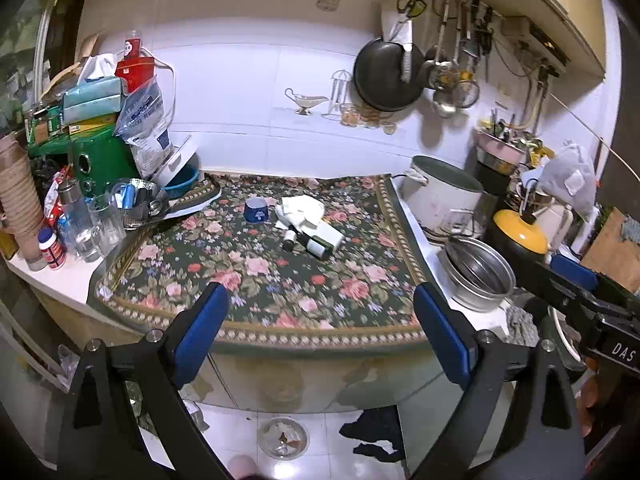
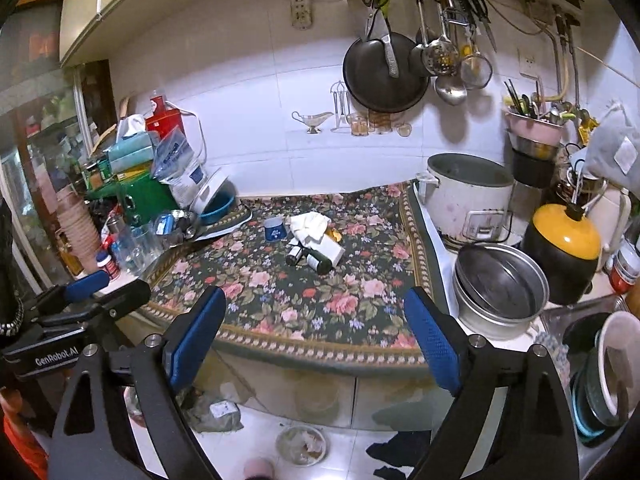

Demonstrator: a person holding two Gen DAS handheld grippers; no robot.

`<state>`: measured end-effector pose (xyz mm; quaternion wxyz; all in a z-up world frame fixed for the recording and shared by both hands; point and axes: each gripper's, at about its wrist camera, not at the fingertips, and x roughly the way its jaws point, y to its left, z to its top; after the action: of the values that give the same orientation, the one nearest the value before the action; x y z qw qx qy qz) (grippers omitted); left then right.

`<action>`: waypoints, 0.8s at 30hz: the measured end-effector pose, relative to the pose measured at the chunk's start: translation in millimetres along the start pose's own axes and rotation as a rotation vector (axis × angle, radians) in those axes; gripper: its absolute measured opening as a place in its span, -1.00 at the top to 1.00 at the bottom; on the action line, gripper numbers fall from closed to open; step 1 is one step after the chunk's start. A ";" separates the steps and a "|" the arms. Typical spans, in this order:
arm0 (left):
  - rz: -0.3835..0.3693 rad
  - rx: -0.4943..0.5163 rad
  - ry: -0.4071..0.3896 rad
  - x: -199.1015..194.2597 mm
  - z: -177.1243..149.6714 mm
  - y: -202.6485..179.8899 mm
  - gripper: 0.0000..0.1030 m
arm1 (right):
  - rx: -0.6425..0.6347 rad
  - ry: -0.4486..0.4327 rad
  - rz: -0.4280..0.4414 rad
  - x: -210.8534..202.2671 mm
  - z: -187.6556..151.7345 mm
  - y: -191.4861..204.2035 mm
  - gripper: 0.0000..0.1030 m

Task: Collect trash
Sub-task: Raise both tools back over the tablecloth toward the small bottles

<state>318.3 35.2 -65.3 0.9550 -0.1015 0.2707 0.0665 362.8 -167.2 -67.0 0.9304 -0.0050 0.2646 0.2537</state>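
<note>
I have both grippers held back from the tabletop (image 1: 60, 280), short of its front edge, and neither touches anything. The left gripper (image 1: 320, 324) has its jaws spread wide with nothing between them, and the right gripper (image 2: 316, 324) is the same, wide open and holding nothing. From the right wrist view I can see the left gripper low at the left edge; from the left wrist view the right one shows at the far right. The trash sits in a small cluster near the middle of the floral cloth (image 1: 280, 280), toward its back half: a crumpled white tissue (image 1: 302, 206) lies on top of a white carton (image 1: 330, 236), with two small dark bottles (image 1: 318, 246) lying on their sides just in front of it, touching or nearly so. A small blue cup (image 1: 256, 210) stands just to the left of the tissue, apart from it. To the right of the cloth I see a white rice cooker (image 2: 466, 200) and, in front of it, a bare metal pot (image 2: 500, 288). On the floor below the tabletop edge sits a round bowl (image 2: 301, 444) with scraps in it.
</note>
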 end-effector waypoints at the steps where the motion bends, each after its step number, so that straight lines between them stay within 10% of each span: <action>1: 0.000 -0.007 0.005 11.2 5.6 8.3 -0.83 | -0.001 0.004 -0.005 10.0 3.5 1.5 -0.73; 16: -0.089 0.064 0.155 184.3 105.9 117.8 -0.83 | 0.143 0.139 -0.155 175.9 52.1 16.2 -0.73; 24: -0.124 0.054 0.291 275.6 105.9 149.1 -0.83 | 0.190 0.267 -0.144 271.9 40.2 15.7 -0.70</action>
<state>577.3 224.1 -146.9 0.9104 -0.1008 0.4009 -0.0156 573.9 -20.1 -165.0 0.8989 0.0306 0.4078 0.1574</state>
